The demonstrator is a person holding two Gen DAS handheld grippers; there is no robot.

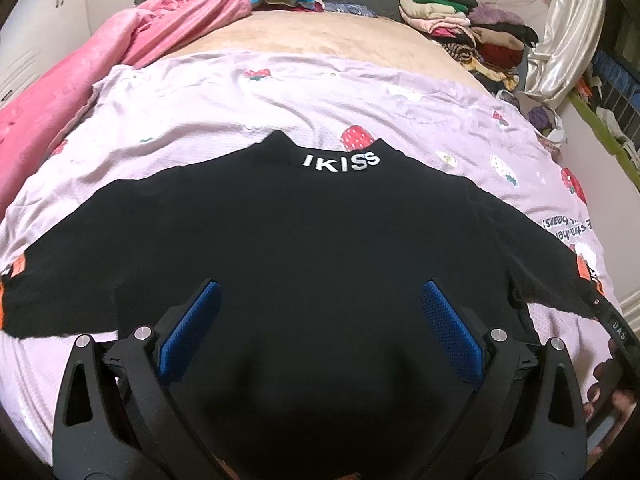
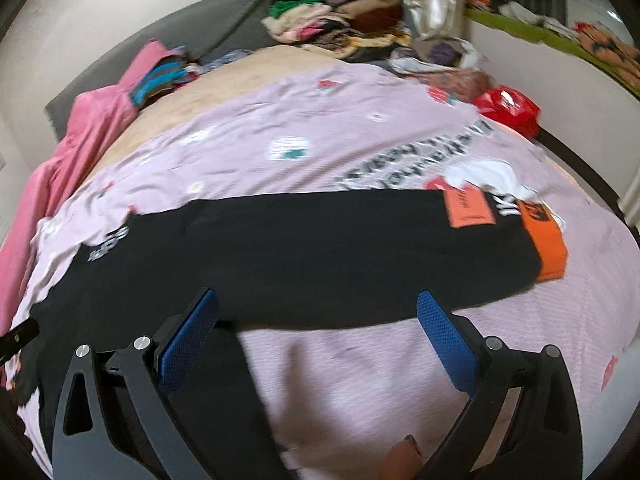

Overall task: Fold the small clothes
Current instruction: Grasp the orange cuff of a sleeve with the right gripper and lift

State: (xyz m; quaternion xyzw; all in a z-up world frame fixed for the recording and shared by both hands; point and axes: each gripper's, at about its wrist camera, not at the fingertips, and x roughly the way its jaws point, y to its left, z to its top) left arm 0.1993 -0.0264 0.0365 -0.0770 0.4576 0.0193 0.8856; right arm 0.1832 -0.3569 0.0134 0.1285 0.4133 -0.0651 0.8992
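A black long-sleeved top (image 1: 312,240) with white "IKISS" lettering on its collar lies spread flat on a lilac strawberry-print sheet (image 1: 180,120). Its sleeves reach out to both sides and end in orange cuffs. My left gripper (image 1: 320,292) is open and empty, hovering over the middle of the top's body. In the right wrist view the right sleeve (image 2: 320,248) runs across to its orange cuff (image 2: 546,240). My right gripper (image 2: 318,300) is open and empty, just above the sleeve's lower edge near the armpit. The right view is blurred.
A pink blanket (image 1: 100,64) lies bunched along the left side of the bed. Piles of folded clothes (image 1: 472,32) sit at the far right by a silver pillow (image 1: 568,28). A red plastic bag (image 2: 508,108) lies at the sheet's right edge.
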